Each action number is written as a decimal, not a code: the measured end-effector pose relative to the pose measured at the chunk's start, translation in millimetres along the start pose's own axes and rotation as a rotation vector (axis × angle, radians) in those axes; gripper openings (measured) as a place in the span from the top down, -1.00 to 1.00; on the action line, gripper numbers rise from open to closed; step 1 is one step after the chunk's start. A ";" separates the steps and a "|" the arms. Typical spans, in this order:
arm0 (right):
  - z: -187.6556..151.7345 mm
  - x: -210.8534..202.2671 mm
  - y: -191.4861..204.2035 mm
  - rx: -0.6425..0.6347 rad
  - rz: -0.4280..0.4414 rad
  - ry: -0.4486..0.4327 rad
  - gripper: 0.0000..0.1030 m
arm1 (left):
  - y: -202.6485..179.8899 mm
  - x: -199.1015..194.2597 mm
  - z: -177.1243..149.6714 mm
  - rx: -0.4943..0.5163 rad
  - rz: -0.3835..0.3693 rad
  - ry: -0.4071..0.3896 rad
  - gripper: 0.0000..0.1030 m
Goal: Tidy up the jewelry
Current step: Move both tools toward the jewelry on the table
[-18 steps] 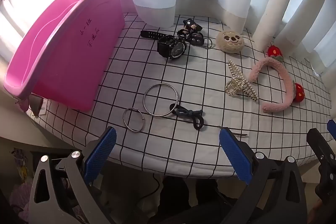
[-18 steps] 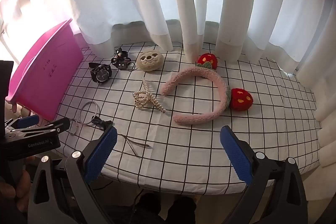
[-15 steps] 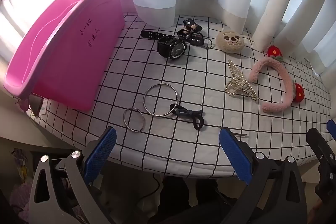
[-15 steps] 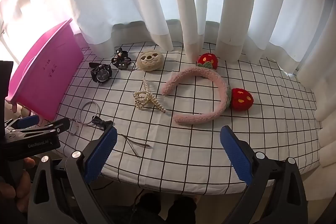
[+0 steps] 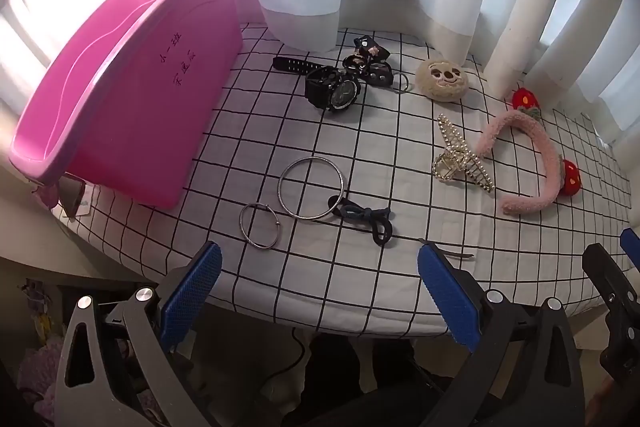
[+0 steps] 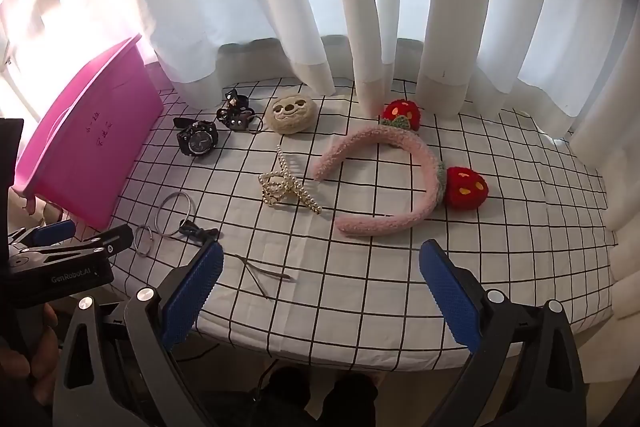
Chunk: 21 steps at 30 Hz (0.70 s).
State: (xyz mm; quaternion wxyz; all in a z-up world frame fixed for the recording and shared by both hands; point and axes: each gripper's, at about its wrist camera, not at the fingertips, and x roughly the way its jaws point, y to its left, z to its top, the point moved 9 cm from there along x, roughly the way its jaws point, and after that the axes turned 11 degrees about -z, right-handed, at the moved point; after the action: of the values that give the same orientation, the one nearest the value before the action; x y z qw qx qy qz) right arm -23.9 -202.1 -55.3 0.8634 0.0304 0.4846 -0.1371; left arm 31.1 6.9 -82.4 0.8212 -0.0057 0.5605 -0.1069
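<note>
**Two open grippers hover over jewelry spread on a checked cloth**

Seen from the left wrist camera, a table covered in a white cloth with black grid lines (image 5: 360, 155) fills the middle of the view. At 10 o'clock a bright pink plastic bin (image 5: 132, 99) stands on the cloth, tilted, with handwriting on its side. Near the centre lie two silver bangles: a small one (image 5: 260, 225) at 7 o'clock and a larger one (image 5: 311, 188) just beside it. A dark blue hair tie (image 5: 366, 217) touches the larger bangle's right edge. At 12 o'clock a black wristwatch (image 5: 332, 91) lies next to a dark bow hair clip (image 5: 368, 57). At 1 o'clock sits a round beige plush face (image 5: 441, 79). At 3 o'clock a pearl claw clip (image 5: 460, 157) lies beside a fuzzy pink headband (image 5: 532, 163) with red strawberry ends. A thin bobby pin (image 5: 456, 254) lies at 5 o'clock.

The left gripper (image 5: 318, 287) hangs at the near table edge, its blue pads spread wide with nothing between them.

From the right wrist camera, the right gripper (image 6: 320, 287) is likewise wide open and empty, with the headband (image 6: 400, 179) beyond it at 1 o'clock and the bobby pin (image 6: 260, 273) just beside its left pad. White curtains (image 6: 320, 7) hang behind the table
</note>
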 end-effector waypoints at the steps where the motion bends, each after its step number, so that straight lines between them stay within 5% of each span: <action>1: -1.2 0.5 0.9 0.000 0.000 0.000 -0.83 | 0.1 -0.2 -0.3 -0.001 -0.001 -0.001 -0.88; 21: -3.2 1.3 2.6 0.013 0.011 0.005 -0.83 | 2.5 -1.9 0.3 -0.011 -0.005 -0.007 -0.88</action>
State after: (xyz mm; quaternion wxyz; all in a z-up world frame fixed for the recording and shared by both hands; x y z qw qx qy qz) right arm -25.3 -199.3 -58.3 0.8627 0.0390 0.4857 -0.1353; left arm 31.2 9.7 -80.8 0.8229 -0.0121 0.5582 -0.1056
